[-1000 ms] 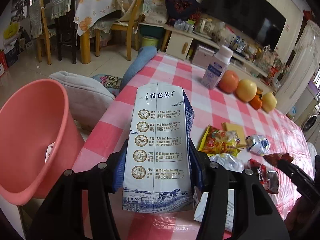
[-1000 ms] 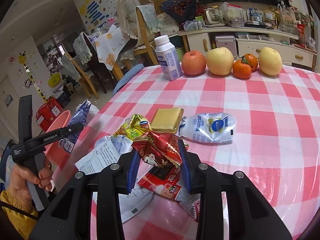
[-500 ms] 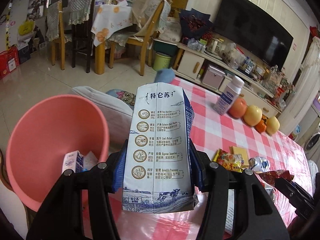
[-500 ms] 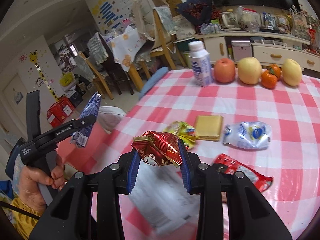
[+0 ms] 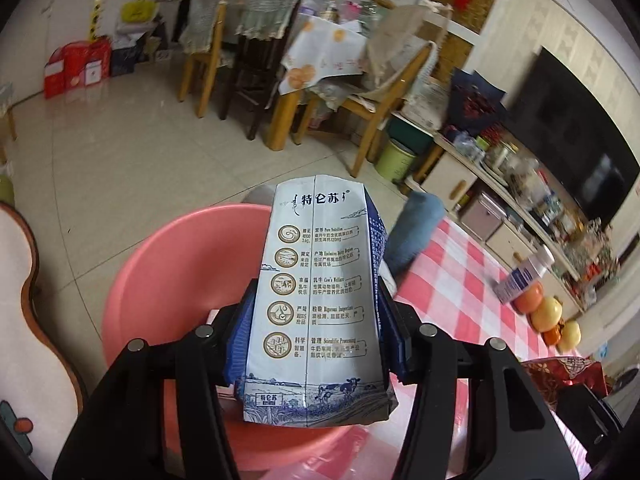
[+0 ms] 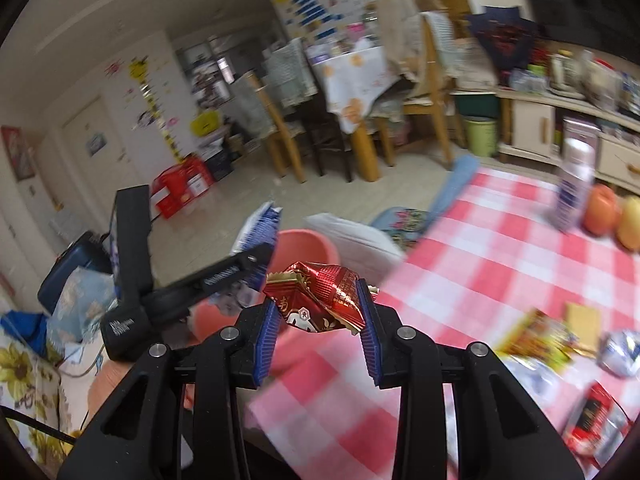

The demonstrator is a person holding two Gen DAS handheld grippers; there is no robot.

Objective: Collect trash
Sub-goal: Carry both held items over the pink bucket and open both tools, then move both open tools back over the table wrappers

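Note:
My left gripper (image 5: 316,332) is shut on a flattened white and blue milk carton (image 5: 320,300) and holds it above the pink bucket (image 5: 168,280) on the floor beside the table. My right gripper (image 6: 318,316) is shut on a crumpled red foil wrapper (image 6: 320,300) and holds it over the table's left edge, close to the pink bucket (image 6: 308,248). The left gripper (image 6: 224,276) with the carton (image 6: 260,228) shows in the right wrist view. The red wrapper also shows at the right of the left wrist view (image 5: 560,372).
The red checked table (image 6: 500,248) carries more wrappers (image 6: 540,336), a yellow pad (image 6: 582,320), a silver pouch (image 6: 624,352), a red packet (image 6: 596,420), a milk bottle (image 6: 572,184) and fruit (image 6: 600,208). A grey cushion (image 6: 360,236) and a blue chair back (image 5: 416,224) stand beside the bucket.
Both grippers have swung left, away from the table's middle toward the pink bucket. The carton is now over the bucket's opening. The red wrapper has left the trash pile.

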